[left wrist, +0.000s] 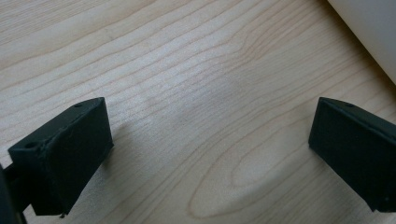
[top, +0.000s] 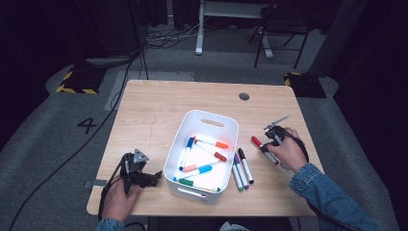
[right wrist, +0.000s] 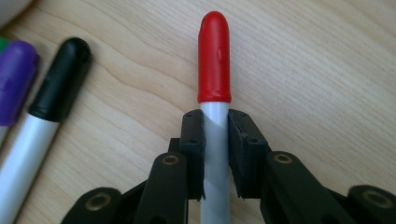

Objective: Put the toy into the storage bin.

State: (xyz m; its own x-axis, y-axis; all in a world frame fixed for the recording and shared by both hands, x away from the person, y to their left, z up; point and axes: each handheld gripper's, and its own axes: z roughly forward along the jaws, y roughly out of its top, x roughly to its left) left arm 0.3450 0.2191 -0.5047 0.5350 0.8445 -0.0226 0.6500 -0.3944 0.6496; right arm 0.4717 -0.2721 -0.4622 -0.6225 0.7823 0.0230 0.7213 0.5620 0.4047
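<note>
Right gripper view: my right gripper point(right wrist: 215, 154) pinches the red-capped marker point(right wrist: 214, 60); I'd lift level toward the white bin point(top: 230, 126). Left gripper point(left wrist: 210, 154) gapes empty.

The left hand point(top: 118, 199) comes in at the table's seven o'clock corner and holds the left gripper point(top: 153, 179) low, pointing toward three o'clock — its jaws stand wide apart with nothing between them. The right hand point(top: 287, 153), in a blue denim sleeve, reaches in from five o'clock and holds the right gripper point(right wrist: 215, 140) aimed toward ten o'clock — its jaws are clamped tight on the barrel of a red-capped marker point(right wrist: 214, 60).
</note>
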